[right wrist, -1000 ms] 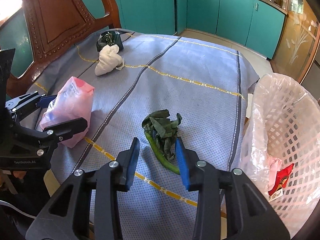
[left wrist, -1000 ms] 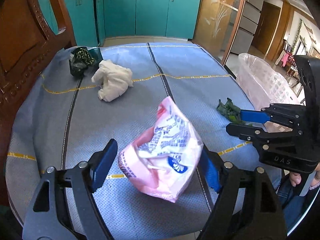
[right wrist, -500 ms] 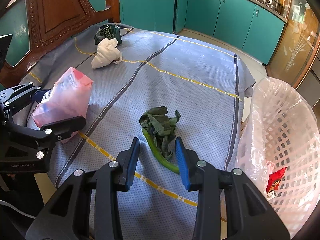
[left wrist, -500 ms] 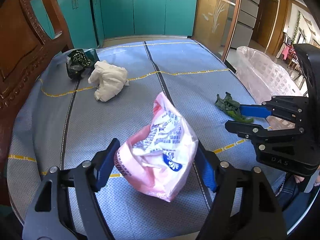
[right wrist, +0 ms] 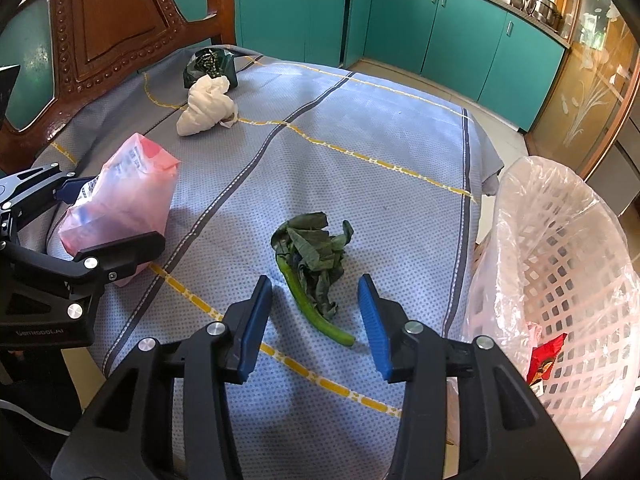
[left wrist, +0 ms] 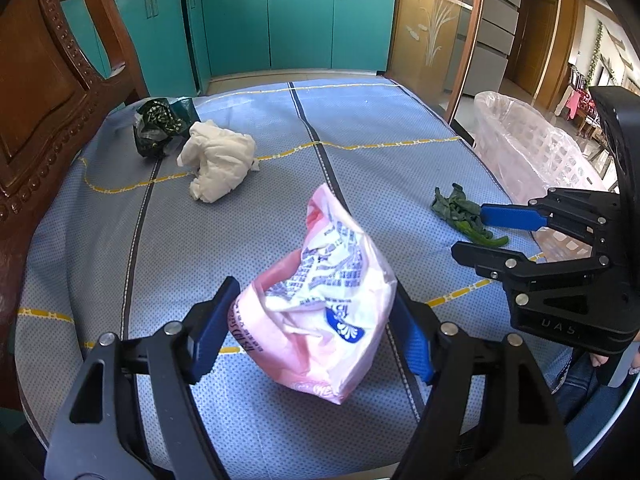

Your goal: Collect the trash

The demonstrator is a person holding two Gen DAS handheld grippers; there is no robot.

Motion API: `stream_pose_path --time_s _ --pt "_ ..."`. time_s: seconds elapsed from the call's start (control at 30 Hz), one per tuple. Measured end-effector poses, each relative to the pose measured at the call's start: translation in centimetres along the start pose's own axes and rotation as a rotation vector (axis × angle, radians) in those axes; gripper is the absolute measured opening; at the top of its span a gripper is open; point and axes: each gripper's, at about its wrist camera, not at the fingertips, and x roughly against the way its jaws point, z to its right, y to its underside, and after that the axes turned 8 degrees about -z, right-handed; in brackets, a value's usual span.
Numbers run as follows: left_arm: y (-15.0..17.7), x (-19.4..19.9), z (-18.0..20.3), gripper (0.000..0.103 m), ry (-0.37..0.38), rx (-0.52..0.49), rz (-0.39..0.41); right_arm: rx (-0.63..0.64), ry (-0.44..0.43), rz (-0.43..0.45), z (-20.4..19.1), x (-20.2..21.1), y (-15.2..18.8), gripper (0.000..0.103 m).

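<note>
Left gripper point(left wrist: 312, 328) clamps the pink plastic bag point(left wrist: 320, 312); right gripper point(right wrist: 316, 316) is spread wide, straddling the wilted vegetable stalk point(right wrist: 312, 268), not touching. Step: pickup; next, squeeze the stalk, carry both to the lined laundry basket point(right wrist: 568, 264) at 3 o'clock.

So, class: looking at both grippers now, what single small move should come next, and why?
Probably close the right gripper on the wilted vegetable scrap. Its jaws stand open either side of the stem on the tablecloth, and the lined basket sits just to the right. The left gripper already pinches the pink bag.
</note>
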Motion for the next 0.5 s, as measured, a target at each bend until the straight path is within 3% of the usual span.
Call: stream_pose_path --time_s 0.5 --pt "0.05 -0.33 -0.17 0.074 -0.004 -0.001 -0.009 0.005 0.008 0.004 -0.28 0.06 -0.06 0.045"
